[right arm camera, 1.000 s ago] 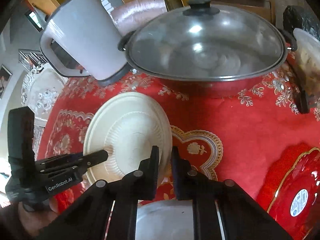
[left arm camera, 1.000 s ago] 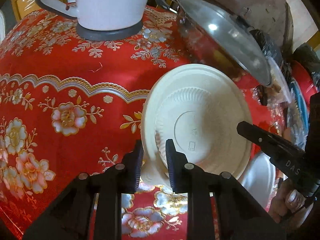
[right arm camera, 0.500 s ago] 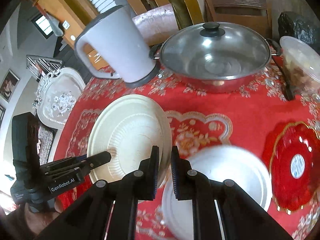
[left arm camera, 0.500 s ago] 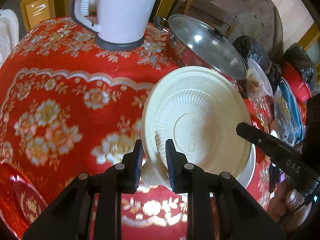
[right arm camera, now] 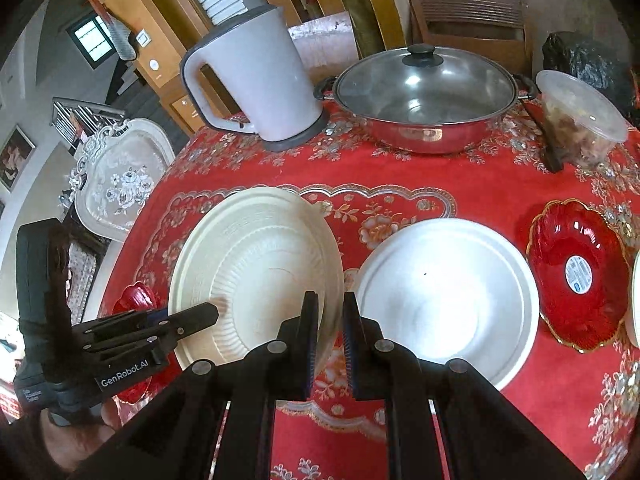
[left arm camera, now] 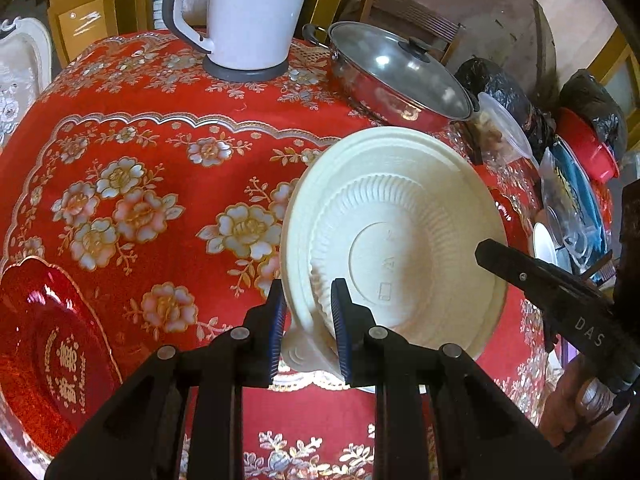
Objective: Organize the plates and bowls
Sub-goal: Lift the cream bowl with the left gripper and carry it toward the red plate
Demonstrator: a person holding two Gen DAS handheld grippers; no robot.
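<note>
Both grippers, left (left arm camera: 308, 324) and right (right arm camera: 329, 334), pinch the rim of one round, ridged cream bowl (left arm camera: 394, 240). A smooth white bowl (right arm camera: 448, 300) sits beside it.

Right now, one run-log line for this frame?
phase: carry | left gripper: shut on cream bowl rim | right gripper: shut on same rim | bowl: tilted, lifted | white plate: on table

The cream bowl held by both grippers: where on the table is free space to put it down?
Bare cloth lies left of the cream bowl, between the kettle and the red dish. A smaller strip runs between the white plate and the pot. The right side is crowded.
</note>
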